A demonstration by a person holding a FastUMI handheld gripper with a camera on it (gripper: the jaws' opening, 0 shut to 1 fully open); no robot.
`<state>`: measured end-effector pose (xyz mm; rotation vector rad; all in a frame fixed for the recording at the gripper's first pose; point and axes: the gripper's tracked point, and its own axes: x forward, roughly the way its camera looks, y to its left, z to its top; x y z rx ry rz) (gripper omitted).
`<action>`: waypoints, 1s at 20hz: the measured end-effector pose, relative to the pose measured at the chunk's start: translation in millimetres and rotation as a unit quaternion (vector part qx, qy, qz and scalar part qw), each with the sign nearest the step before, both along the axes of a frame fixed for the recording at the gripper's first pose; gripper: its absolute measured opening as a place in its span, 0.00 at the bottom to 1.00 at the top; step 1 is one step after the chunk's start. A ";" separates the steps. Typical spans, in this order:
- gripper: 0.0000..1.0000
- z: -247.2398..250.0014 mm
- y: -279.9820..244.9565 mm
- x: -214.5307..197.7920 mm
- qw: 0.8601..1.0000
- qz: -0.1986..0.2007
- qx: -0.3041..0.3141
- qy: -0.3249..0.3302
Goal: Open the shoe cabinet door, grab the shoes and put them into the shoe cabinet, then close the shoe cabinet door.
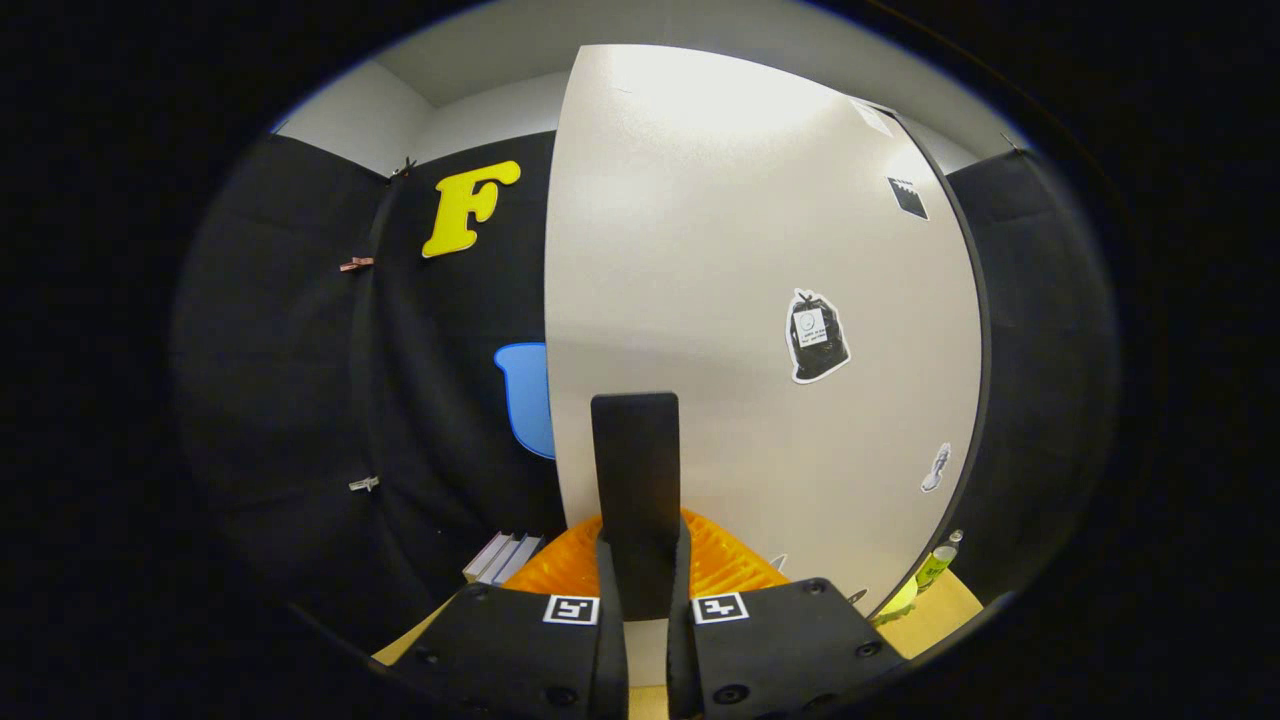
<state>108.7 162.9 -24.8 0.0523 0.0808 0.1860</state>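
**Pale door, handle in our grip**

Pale and matt, the cabinet door (pixel 720 280) stands upright right ahead of us. Its left edge runs down just beside the handle and a dark rim follows its right edge. A dark flat handle (pixel 635 470) rises in front of the door near that left edge, and our gripper (pixel 640 590) has both fingers (pixel 607 600) closed against its lower part, one on each side, so we are clamped on the handle.

Stickers dot the door face: a black bag-shaped one (pixel 817 337) to the right of the handle, a small black one (pixel 907 197) high by the right rim and a small pale one (pixel 936 468) low by that rim.

Behind the fingers, at the foot of the door, we see an orange ribbed thing (pixel 720 560); what it is we cannot tell. Left of it some books (pixel 502 557) lie on the wooden floor (pixel 940 605). By the door's lower right corner stand a green bottle (pixel 937 565) and something yellow (pixel 897 603). We cannot see any shoes from here.
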 end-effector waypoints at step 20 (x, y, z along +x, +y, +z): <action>0.19 8.0 -112.3 -115.1 1.000 0.029 0.008 0.005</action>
